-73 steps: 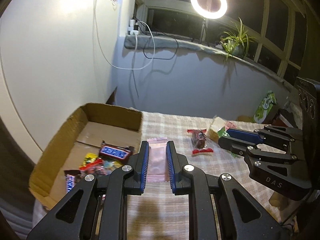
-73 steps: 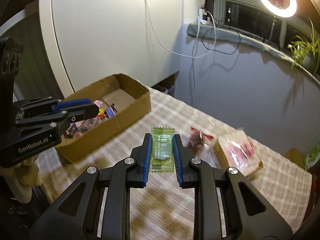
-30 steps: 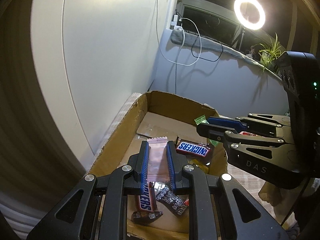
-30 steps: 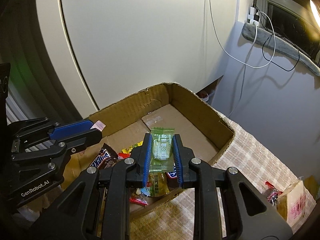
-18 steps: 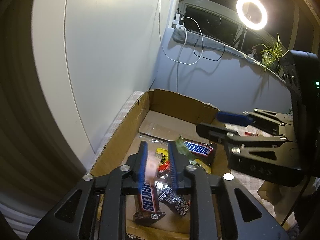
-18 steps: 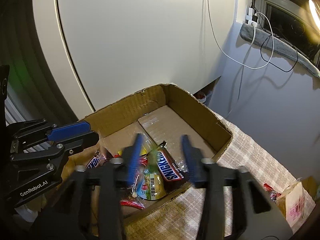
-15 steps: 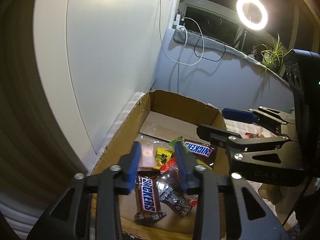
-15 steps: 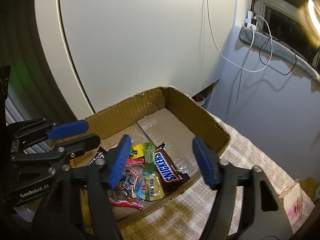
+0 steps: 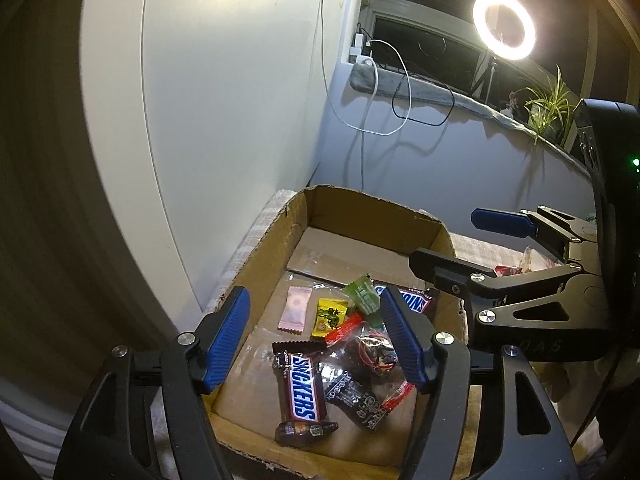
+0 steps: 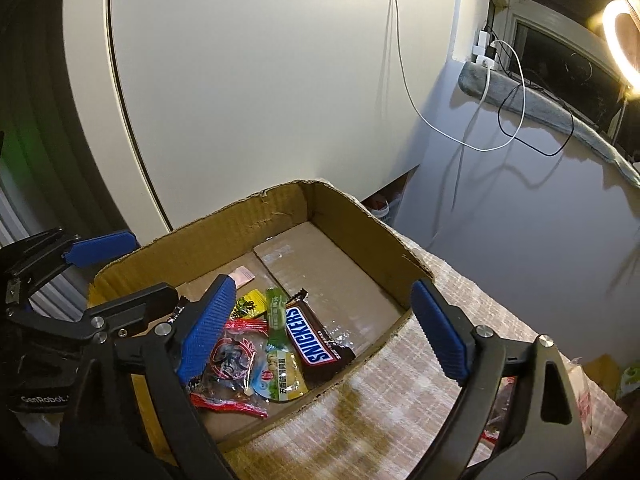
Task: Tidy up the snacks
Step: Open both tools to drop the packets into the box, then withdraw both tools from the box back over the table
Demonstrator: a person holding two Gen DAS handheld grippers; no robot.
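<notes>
Both my left gripper and right gripper are opening, nothing between them. The pink packet and green packet lie in the cardboard box; light, crinkly, slippery wrappers, best pinched across flat faces.

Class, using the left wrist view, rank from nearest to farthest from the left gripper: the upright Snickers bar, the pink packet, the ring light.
From the left gripper:
1. Upright Snickers bar, between its fingers, box front.
2. Pink packet, mid-box, left.
3. Ring light, by the window, upper right.
</notes>
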